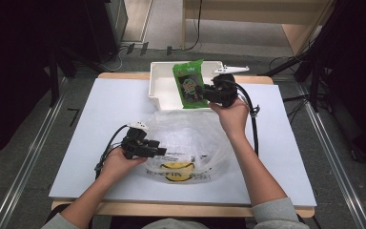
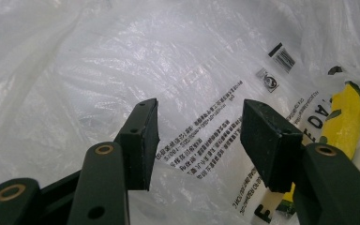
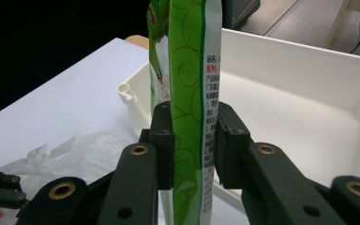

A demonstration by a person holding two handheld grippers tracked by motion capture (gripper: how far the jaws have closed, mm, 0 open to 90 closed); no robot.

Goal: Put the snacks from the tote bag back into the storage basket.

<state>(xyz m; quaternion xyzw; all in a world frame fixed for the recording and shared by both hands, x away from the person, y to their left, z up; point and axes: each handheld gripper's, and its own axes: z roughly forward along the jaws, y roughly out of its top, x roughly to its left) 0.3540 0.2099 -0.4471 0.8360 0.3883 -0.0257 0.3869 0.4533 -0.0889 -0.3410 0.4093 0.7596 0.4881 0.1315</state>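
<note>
My right gripper [image 1: 205,91] is shut on a green snack packet [image 1: 189,83], which it holds just above the front part of a white tray [image 1: 159,86]. In the right gripper view the packet [image 3: 190,93] stands upright, pinched edge-on between the two black pads of the gripper [image 3: 194,140], with the tray [image 3: 309,108] behind it. A clear plastic bag [image 1: 190,138] with yellow print lies crumpled in the middle of the table. At the bag's left edge my left gripper [image 1: 158,149] is open. Its jaws [image 2: 199,136] stand wide apart over the printed film of the bag [image 2: 122,61].
The white table top [image 1: 100,119] reaches to the left and right of the bag. The tray sits at the table's far edge. Black cables trail from both grippers. Dark stands and a wooden frame stand on the floor beyond the table.
</note>
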